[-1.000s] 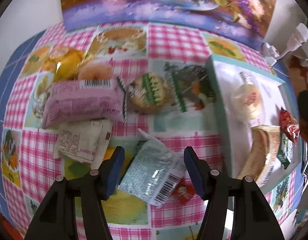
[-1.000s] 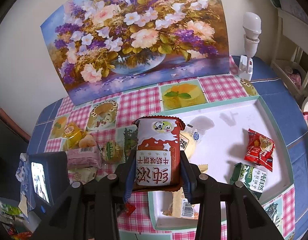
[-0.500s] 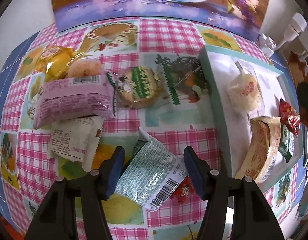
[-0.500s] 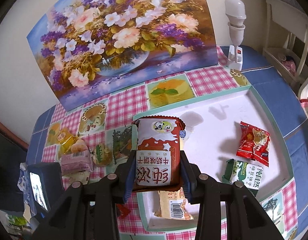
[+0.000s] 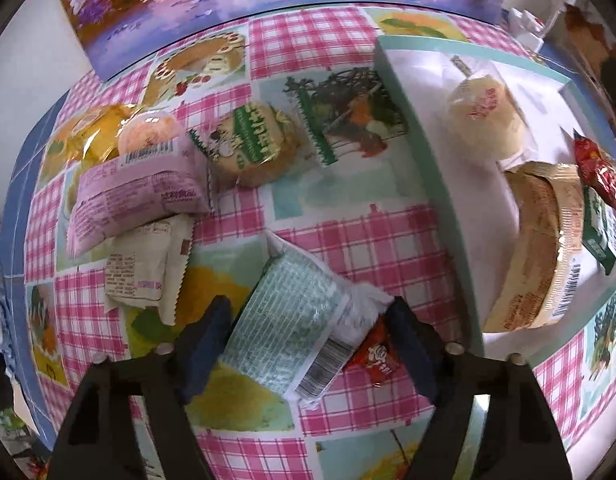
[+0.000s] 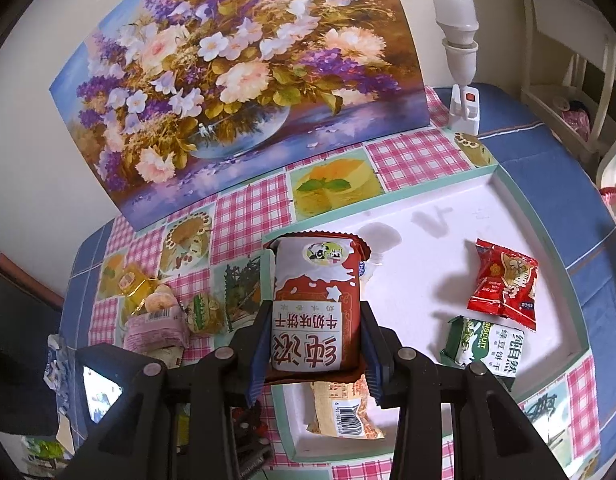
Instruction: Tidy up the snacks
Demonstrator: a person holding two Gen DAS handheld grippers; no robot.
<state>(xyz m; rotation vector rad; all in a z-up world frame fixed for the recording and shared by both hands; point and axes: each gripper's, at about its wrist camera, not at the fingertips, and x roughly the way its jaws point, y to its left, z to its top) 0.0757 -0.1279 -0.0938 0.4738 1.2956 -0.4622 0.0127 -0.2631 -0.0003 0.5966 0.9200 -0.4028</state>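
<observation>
My left gripper (image 5: 308,344) points down at the checked tablecloth, and its jaws are opening around a silver-green snack packet (image 5: 295,320) that lies flat between them; the pads do not press on it. A small red candy wrapper (image 5: 376,356) lies by the right finger. My right gripper (image 6: 314,344) is shut on a red-and-white biscuit packet (image 6: 312,304), held upright above the near left corner of the white tray (image 6: 440,196). In the tray lie a red packet (image 6: 504,284), a green biscuit packet (image 6: 484,340), a tan packet (image 6: 344,412) and a round bun (image 5: 484,116).
Left of the tray, on the cloth, lie a pink packet (image 5: 135,196), a cream packet (image 5: 143,268), a round green-labelled cake (image 5: 255,144) and yellow packets (image 5: 95,136). A flower painting (image 6: 235,76) leans on the wall behind. A white lamp (image 6: 460,52) stands at the back right.
The left gripper has come lower and closer over the silver-green packet, and its jaws have spread wider. The right gripper has drifted a little with its packet, still shut on it.
</observation>
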